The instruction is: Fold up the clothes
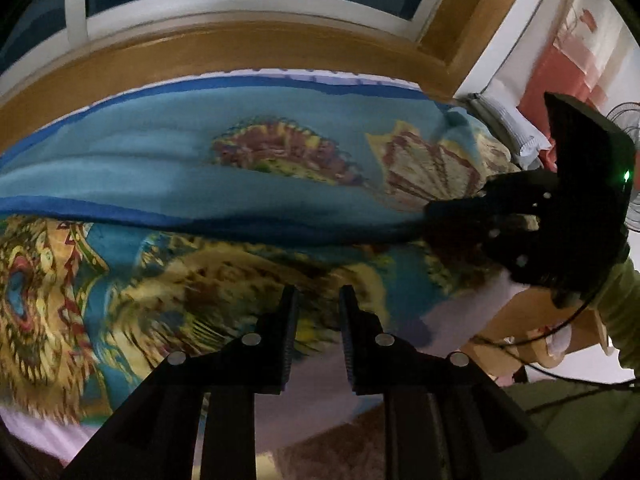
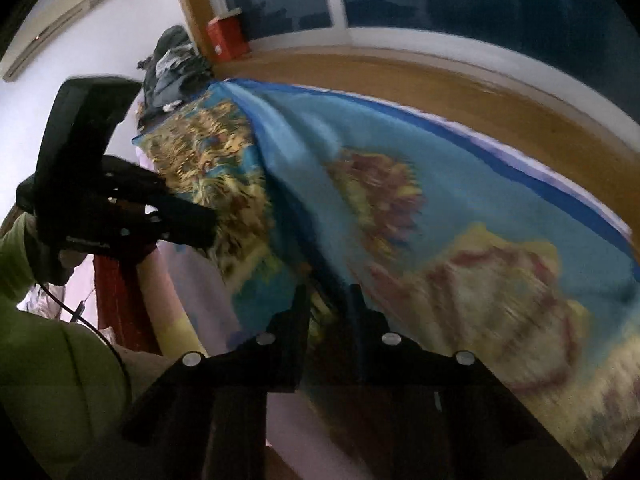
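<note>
Cloth (image 1: 248, 128), a blue printed piece, lay half-folded on the bed; left gripper (image 1: 318, 300) and right gripper (image 2: 330, 300) stood slightly apart, holding nothing. Regrasping an edge seemed next.

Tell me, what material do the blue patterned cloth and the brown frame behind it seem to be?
Blue patterned cloth: probably thin woven fabric, slightly glossy, since it drapes in soft folds. Brown frame: apparently wood, smooth satin finish; blur hides any grain.

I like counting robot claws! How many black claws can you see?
2: left gripper over the patterned cloth, near edge; right gripper at the cloth's other end.
</note>
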`<act>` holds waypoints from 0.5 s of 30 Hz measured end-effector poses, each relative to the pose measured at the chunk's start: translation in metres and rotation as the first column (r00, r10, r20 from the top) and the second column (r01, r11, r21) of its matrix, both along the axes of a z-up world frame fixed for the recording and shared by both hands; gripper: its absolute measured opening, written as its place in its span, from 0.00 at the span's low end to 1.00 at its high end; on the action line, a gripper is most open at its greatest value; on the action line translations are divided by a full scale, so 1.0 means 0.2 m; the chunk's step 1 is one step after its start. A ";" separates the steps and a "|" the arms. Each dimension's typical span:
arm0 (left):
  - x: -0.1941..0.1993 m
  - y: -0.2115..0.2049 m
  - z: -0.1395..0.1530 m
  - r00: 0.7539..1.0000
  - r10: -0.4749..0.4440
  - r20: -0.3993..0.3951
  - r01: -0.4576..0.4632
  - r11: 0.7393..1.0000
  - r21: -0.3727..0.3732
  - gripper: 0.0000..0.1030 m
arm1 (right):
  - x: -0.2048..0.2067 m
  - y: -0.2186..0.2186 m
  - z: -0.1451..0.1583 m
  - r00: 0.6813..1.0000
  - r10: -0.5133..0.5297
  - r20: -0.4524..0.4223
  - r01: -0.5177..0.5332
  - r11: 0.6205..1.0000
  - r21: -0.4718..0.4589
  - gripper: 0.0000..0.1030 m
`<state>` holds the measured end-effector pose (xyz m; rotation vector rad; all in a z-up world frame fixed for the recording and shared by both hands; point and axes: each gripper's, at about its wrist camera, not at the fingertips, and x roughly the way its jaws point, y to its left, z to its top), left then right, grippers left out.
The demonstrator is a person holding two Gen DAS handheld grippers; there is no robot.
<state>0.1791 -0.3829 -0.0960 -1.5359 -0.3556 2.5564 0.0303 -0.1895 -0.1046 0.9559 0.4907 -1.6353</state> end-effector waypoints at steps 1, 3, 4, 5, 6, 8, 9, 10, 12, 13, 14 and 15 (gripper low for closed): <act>-0.01 -0.03 -0.02 1.000 -0.009 0.005 0.009 1.000 -0.001 0.19 | 0.01 -0.07 -0.02 1.000 0.007 0.001 -0.007 1.000 0.013 0.17; -0.04 -0.09 -0.06 0.999 -0.030 0.014 0.030 1.000 0.001 0.19 | 0.02 -0.18 -0.09 1.000 0.002 -0.003 -0.001 0.998 0.066 0.17; -0.05 -0.12 -0.08 0.999 -0.042 0.018 0.042 0.999 0.003 0.19 | 0.03 -0.21 -0.12 1.000 -0.002 -0.011 0.003 0.996 0.092 0.17; -0.05 -0.14 -0.10 0.998 -0.053 0.024 0.053 0.999 0.004 0.20 | 0.03 -0.23 -0.14 1.000 -0.006 -0.019 0.008 0.993 0.117 0.17; -0.06 -0.15 -0.12 0.998 -0.061 0.033 0.061 0.998 0.000 0.20 | 0.04 -0.25 -0.17 1.000 -0.013 -0.026 0.017 0.990 0.141 0.17; -0.06 -0.19 -0.15 0.996 -0.077 0.051 0.077 0.997 -0.006 0.20 | 0.03 -0.27 -0.21 0.998 -0.043 -0.054 0.052 0.979 0.196 0.17; -0.05 -0.20 -0.16 0.994 -0.089 0.056 0.089 0.996 0.005 0.20 | 0.04 -0.27 -0.22 0.997 -0.054 -0.064 0.066 0.977 0.205 0.17; -0.05 -0.21 -0.18 0.993 -0.097 0.061 0.096 0.995 0.014 0.20 | 0.04 -0.27 -0.22 0.995 -0.064 -0.073 0.078 0.975 0.210 0.17; -0.03 -0.23 -0.21 0.991 -0.107 0.078 0.105 0.994 0.031 0.20 | 0.05 -0.26 -0.22 0.993 -0.077 -0.091 0.095 0.972 0.216 0.17; -0.03 -0.24 -0.22 0.991 -0.109 0.078 0.106 0.993 0.043 0.20 | 0.04 -0.25 -0.22 0.992 -0.081 -0.092 0.100 0.969 0.225 0.17; -0.02 -0.25 -0.22 0.992 -0.110 0.067 0.106 0.993 0.058 0.20 | 0.03 -0.24 -0.23 0.992 -0.093 -0.082 0.110 0.967 0.232 0.17; -0.02 -0.27 -0.22 0.992 -0.111 0.066 0.106 0.992 0.073 0.20 | 0.01 -0.23 -0.23 0.992 -0.110 -0.061 0.121 0.966 0.227 0.17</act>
